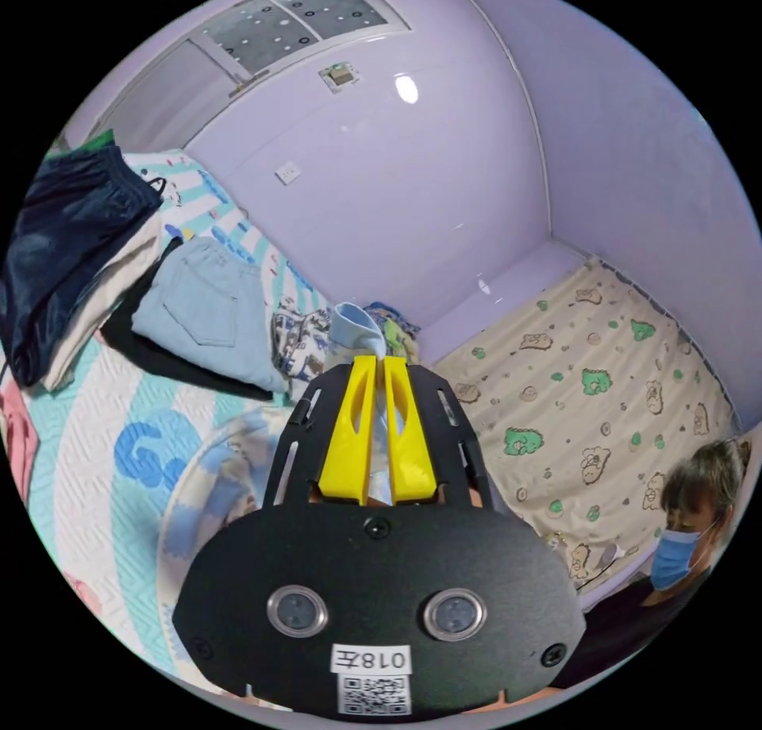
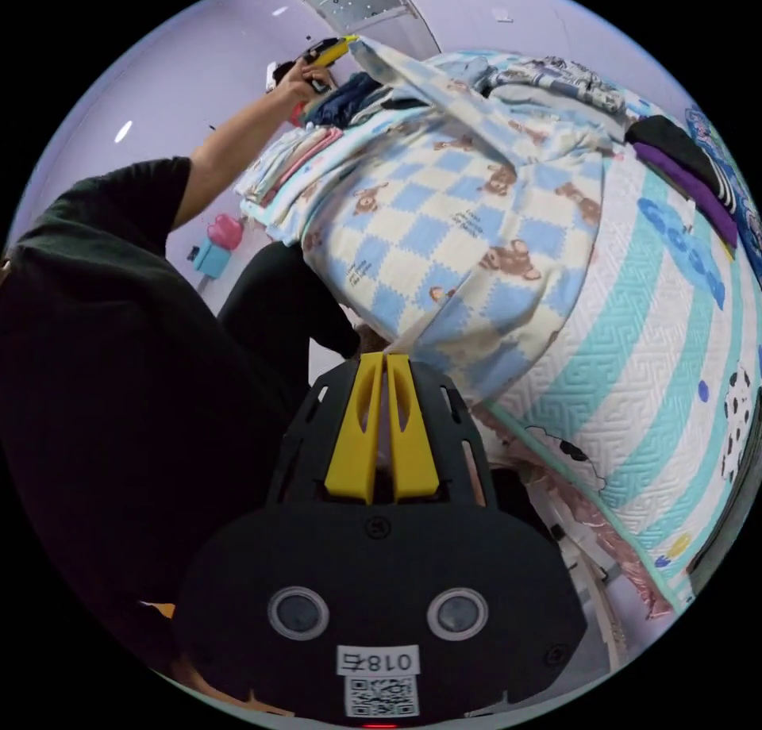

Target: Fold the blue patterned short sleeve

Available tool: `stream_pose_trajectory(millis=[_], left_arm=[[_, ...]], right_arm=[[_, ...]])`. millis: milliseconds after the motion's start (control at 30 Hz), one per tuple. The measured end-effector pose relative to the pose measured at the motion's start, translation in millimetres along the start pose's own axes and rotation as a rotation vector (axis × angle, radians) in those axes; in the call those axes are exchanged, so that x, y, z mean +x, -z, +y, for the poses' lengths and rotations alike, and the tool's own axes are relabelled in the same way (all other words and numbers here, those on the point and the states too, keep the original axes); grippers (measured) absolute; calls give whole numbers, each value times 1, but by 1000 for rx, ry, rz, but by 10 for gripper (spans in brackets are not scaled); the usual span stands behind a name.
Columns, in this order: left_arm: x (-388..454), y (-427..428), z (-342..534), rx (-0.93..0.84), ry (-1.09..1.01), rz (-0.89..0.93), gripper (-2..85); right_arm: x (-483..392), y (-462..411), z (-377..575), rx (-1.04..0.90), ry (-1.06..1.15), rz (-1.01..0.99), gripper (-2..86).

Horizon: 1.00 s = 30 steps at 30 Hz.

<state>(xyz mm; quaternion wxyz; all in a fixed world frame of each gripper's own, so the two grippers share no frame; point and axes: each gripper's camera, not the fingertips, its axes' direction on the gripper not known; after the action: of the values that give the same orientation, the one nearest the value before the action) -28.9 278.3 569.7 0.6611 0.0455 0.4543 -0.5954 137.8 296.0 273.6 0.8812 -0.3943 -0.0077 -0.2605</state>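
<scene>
The blue and cream checked short sleeve with bear prints (image 2: 476, 230) hangs stretched over the bed's edge between both grippers. My right gripper (image 2: 384, 359) is shut on its lower hem, a cream strip running out from between the yellow jaws. In the right gripper view, a hand holds the left gripper (image 2: 337, 48) high at the top, pulling a corner of the shirt taut. In the left gripper view, my left gripper (image 1: 379, 361) is shut on light blue fabric (image 1: 353, 333) that sticks out past the tips. More of the shirt (image 1: 230, 460) sags below it.
The bed has a teal-striped quilted cover (image 2: 651, 381). Dark jeans (image 1: 63, 238) and light denim shorts (image 1: 206, 301) lie stacked on it, with dark garments (image 2: 683, 167) nearby. A cream printed sheet (image 1: 587, 397) lies by the lilac wall. A person in a black top (image 2: 119, 365) stands close.
</scene>
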Motion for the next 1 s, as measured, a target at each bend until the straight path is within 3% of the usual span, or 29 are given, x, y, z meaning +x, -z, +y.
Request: stream_pose_trajectory(millis=[133,267,467,633,800,1000], left_arm=[[-25,-1,12,14,83,-20,-9],[-11,-8,11,-12,25,-6,-9],[-3,-24,34,-74,24,-25,-9],[35,-40,46,-144,-90,-2,-8],[129,-81,69,-296,-352,142,-8],[282,-172,210,-700,-702,431,-9]], right_arm=[[8,-43,-6,-60,-9,-55,-1],[9,-46,-13,-37,21,-80,4],[38,-108,-5,-267,-58,31,66],[40,-82,22,-167,-82,-42,99],[58,-22,79,95,-237,26,84],[72,18,149,314,-387,108,72]])
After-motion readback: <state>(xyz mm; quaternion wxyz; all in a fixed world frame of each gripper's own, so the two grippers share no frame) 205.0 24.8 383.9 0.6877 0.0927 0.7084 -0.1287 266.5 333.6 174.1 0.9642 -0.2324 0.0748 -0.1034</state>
